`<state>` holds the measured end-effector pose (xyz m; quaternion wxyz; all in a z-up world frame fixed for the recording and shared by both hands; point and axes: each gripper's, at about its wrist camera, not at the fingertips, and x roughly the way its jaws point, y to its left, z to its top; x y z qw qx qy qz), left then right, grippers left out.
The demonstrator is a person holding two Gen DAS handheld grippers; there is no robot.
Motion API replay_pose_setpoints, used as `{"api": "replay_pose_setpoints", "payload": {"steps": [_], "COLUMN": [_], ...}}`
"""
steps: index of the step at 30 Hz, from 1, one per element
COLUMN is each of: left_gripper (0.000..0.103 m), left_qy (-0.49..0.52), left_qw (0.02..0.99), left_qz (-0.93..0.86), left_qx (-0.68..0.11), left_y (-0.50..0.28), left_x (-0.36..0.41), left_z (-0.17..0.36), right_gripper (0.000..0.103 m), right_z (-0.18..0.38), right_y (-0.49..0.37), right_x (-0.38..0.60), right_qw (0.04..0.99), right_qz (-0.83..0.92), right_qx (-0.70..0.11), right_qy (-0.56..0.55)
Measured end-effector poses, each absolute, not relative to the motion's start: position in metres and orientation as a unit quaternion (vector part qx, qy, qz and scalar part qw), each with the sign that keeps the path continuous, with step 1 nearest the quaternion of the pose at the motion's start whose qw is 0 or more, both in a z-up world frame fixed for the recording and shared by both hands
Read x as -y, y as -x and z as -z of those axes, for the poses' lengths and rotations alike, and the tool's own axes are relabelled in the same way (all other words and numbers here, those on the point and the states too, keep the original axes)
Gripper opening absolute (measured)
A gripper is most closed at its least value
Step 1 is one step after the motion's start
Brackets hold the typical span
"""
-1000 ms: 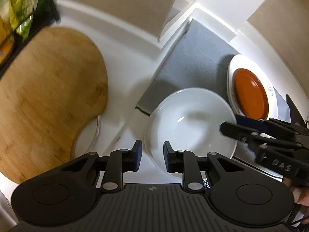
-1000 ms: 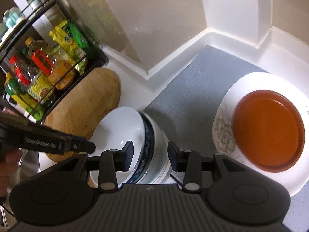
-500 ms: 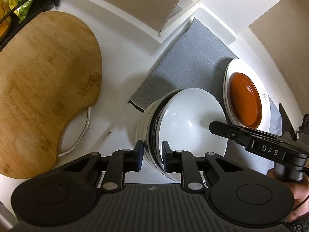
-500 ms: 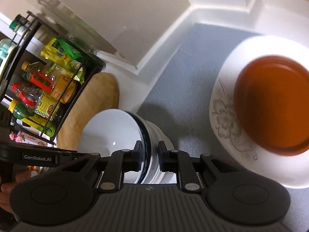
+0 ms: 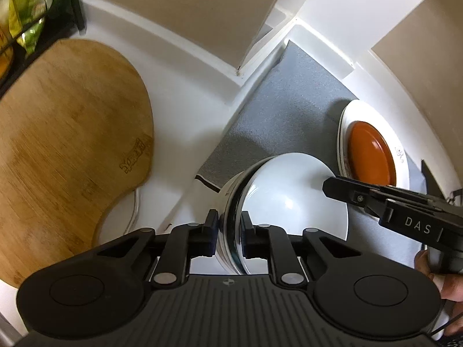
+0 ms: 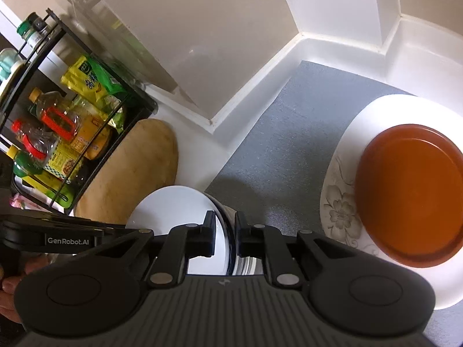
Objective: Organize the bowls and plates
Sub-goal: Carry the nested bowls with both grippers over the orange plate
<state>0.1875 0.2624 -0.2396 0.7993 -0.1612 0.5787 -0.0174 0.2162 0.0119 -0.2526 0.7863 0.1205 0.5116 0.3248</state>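
Observation:
A stack of nested bowls, white inside with a dark blue band [image 5: 277, 199] [image 6: 173, 211], is held between both grippers above the counter near the grey mat's near-left corner. My left gripper [image 5: 228, 231] is shut on the stack's left rim. My right gripper [image 6: 225, 232] is shut on the opposite rim; it also shows from the side in the left wrist view [image 5: 405, 205]. A brown plate [image 6: 411, 193] [image 5: 370, 156] lies on a white floral plate [image 6: 341, 208] on the mat's right part.
A grey mat [image 6: 283, 138] [image 5: 283, 110] covers the counter corner. A wooden cutting board [image 5: 66, 144] lies to the left. A black wire rack [image 6: 58, 133] with bottles and packets stands at far left. White walls close the back.
Both grippers have closed on opposite rims of the bowl stack. The stack has tilted and risen a little off the counter, toward the mat.

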Motion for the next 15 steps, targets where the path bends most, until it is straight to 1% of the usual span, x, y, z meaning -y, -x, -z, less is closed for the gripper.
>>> {"api": "replay_pose_setpoints", "payload": {"steps": [4, 6, 7, 8, 9, 10, 12, 14, 15], "left_gripper": [0.018, 0.018, 0.019, 0.022, 0.024, 0.027, 0.031, 0.040, 0.043], "left_qy": [0.171, 0.173, 0.178, 0.184, 0.187, 0.189, 0.193, 0.186, 0.192], "left_qw": [0.792, 0.787, 0.783, 0.780, 0.779, 0.778, 0.776, 0.773, 0.769], "left_qz": [0.019, 0.018, 0.019, 0.020, 0.019, 0.020, 0.023, 0.023, 0.029], "left_qx": [-0.586, -0.592, -0.595, -0.597, -0.599, -0.599, -0.600, -0.606, -0.609], "left_y": [-0.188, -0.188, -0.188, -0.187, -0.186, -0.184, -0.181, -0.180, -0.179], "left_x": [-0.263, -0.262, -0.263, -0.264, -0.265, -0.265, -0.264, -0.259, -0.257], "left_z": [0.247, 0.250, 0.251, 0.254, 0.256, 0.259, 0.264, 0.271, 0.275], "right_gripper": [0.015, 0.017, 0.029, 0.050, 0.059, 0.071, 0.073, 0.073, 0.073], "right_z": [0.255, 0.254, 0.253, 0.252, 0.251, 0.252, 0.258, 0.272, 0.279], "right_y": [-0.217, -0.216, -0.214, -0.209, -0.205, -0.202, -0.199, -0.198, -0.197], "right_x": [-0.009, -0.009, -0.008, -0.006, -0.002, 0.001, 0.006, 0.009, 0.008], "right_qw": [0.784, 0.784, 0.788, 0.793, 0.796, 0.796, 0.788, 0.775, 0.768], "right_qz": [-0.326, -0.319, -0.312, -0.306, -0.307, -0.309, -0.307, -0.300, -0.297], "right_qx": [-0.513, -0.518, -0.517, -0.513, -0.508, -0.506, -0.516, -0.536, -0.546], "right_qy": [-0.125, -0.124, -0.122, -0.119, -0.119, -0.123, -0.133, -0.146, -0.152]}}
